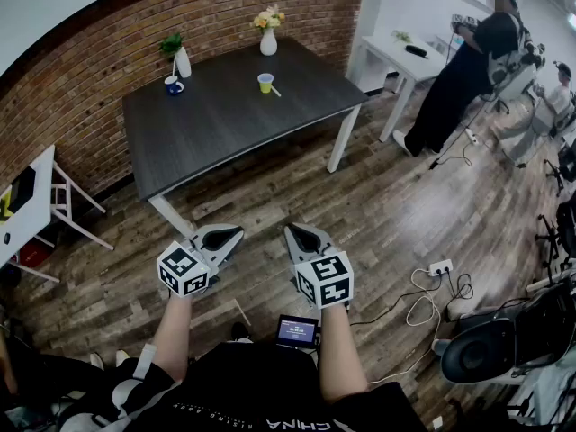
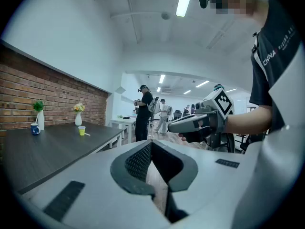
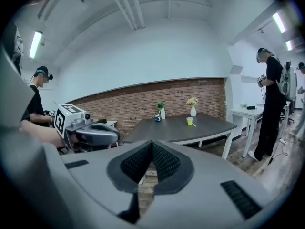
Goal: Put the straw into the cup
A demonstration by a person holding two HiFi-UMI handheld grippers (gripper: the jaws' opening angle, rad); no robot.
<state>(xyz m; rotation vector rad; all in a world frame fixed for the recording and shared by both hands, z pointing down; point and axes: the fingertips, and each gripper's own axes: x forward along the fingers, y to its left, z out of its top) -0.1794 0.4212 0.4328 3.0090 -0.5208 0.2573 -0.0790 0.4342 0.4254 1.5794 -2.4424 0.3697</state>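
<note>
A small yellow-green cup [image 1: 265, 82] stands on the dark table [image 1: 225, 124] across the room, with a pale straw [image 1: 275, 91] lying on the tabletop just right of it. The same cup [image 2: 82, 130] [image 3: 189, 121] looks tiny in both gripper views. Both grippers are held over the wooden floor, well short of the table. My left gripper [image 1: 236, 234] is shut with nothing in it. My right gripper [image 1: 293, 232] is also shut and empty, its tips meeting.
On the table also stand a white vase with flowers [image 1: 268, 41], a white vase with a green plant [image 1: 182, 61] and a blue mug [image 1: 174, 85]. A person [image 1: 463, 70] stands by a white desk [image 1: 400, 61] at right. Cables and a power strip [image 1: 439, 267] lie on the floor.
</note>
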